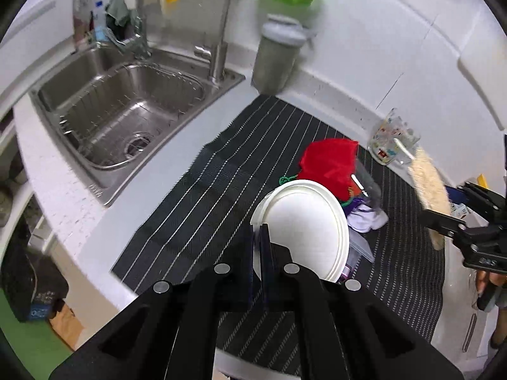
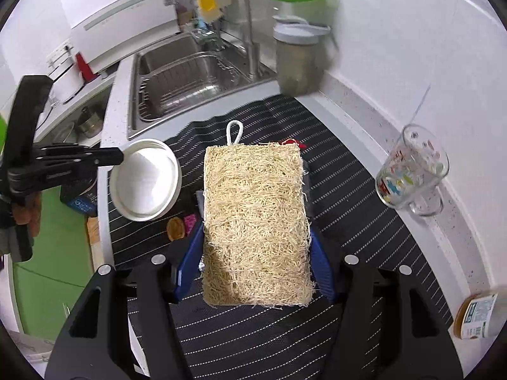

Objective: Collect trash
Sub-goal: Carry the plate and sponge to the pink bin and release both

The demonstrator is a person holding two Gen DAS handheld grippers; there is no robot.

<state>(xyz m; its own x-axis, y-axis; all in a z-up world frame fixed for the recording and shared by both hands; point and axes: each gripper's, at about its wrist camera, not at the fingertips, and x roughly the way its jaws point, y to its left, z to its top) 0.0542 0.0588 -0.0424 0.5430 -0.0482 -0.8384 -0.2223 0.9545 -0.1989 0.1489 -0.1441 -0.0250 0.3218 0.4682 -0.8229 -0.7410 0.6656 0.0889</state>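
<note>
The loofah sponge (image 2: 256, 224) is held flat and raised above the striped mat (image 2: 364, 253), clenched at its two long edges by the blue pads of the right gripper (image 2: 253, 266). From the left wrist view the sponge (image 1: 427, 186) shows edge-on beside the glass mug (image 1: 394, 141).

Left of the sponge, the left gripper (image 1: 260, 247) pinches the rim of a white round lid (image 1: 304, 231), holding it tilted above the mat; its fingers are closed tight on the rim. Behind the lid on the mat lies a heap with a red cloth (image 1: 329, 164) and a clear plastic box (image 1: 367, 183). Farther from the sponge, beyond the mat's far edge, stand a grey-lidded canister (image 2: 298, 60) and the steel sink (image 2: 190, 79) set into the table (image 1: 63, 190).
</note>
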